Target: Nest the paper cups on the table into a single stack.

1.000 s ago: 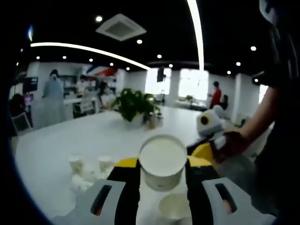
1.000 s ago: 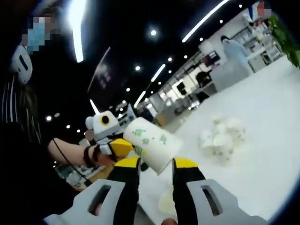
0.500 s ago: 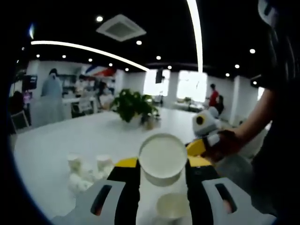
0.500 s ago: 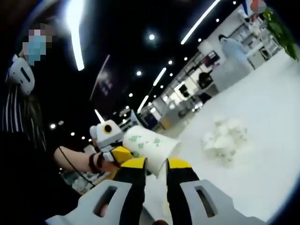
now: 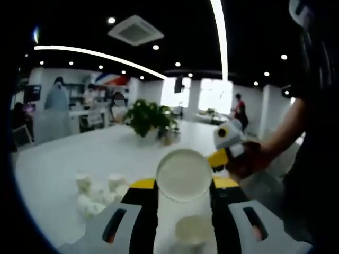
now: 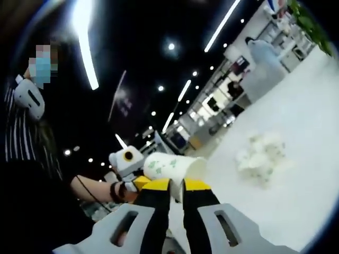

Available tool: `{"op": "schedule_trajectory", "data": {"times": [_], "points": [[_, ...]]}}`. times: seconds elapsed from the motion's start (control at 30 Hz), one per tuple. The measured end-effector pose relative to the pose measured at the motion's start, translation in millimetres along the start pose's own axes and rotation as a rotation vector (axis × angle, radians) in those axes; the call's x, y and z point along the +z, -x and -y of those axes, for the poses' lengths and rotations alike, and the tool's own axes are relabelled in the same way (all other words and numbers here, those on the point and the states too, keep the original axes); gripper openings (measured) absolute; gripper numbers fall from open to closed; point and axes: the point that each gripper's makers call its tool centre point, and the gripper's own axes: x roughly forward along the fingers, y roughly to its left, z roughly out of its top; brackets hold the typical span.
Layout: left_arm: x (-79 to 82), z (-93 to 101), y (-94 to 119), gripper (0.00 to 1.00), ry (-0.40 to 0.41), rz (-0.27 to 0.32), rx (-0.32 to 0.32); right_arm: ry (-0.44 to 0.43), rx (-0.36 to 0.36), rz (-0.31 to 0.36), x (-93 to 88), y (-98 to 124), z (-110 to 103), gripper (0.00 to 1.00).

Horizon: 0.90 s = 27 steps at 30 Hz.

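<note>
My left gripper (image 5: 184,186) is shut on a white paper cup (image 5: 184,174) whose round end faces the camera. Under it another paper cup (image 5: 193,230) stands on the white table (image 5: 63,164). Several more cups (image 5: 98,191) huddle at the left. My right gripper (image 6: 176,185) has its jaws nearly together, shut on a green-printed paper cup (image 6: 170,165) lying sideways. Held by a hand, the right gripper (image 5: 226,143) enters the left gripper view from the right. In the right gripper view the left gripper (image 6: 127,161) sits just behind the printed cup, and the cup cluster (image 6: 262,156) lies beyond on the table (image 6: 296,121).
A potted plant (image 5: 152,119) stands at the middle of the table, behind the cups. The person's dark sleeve and arm (image 5: 296,137) fill the right side. People and desks are far off at the back of the room.
The right gripper's jaws have come closer together on the printed cup, which has tipped further onto its side. In the left gripper view the right gripper has drawn nearer and the held cup faces the camera squarely.
</note>
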Motion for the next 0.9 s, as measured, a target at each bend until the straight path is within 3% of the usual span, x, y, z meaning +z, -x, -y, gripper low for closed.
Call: {"op": "schedule_trajectory", "data": {"times": [0.17, 0.43, 0.67, 0.9], "points": [[-3.2, 1.4, 1.6, 0.38, -0.005, -0.010, -0.003, -0.054, 0.071, 0.019, 2.1, 1.9, -9.2, 0.01], [-4.5, 0.2, 3.2, 0.42, 0.000, -0.008, 0.002, -0.093, 0.117, 0.002, -0.3, -2.0, -19.8, 0.00], [-7.6, -5.6, 6.8, 0.44, -0.009, -0.002, 0.029, -0.095, 0.105, -0.021, -2.4, -5.1, -18.6, 0.00], [-12.3, -9.3, 11.1, 0.53, -0.006, 0.006, 0.053, -0.082, 0.091, -0.038, -2.5, -7.0, -16.5, 0.00]]}}
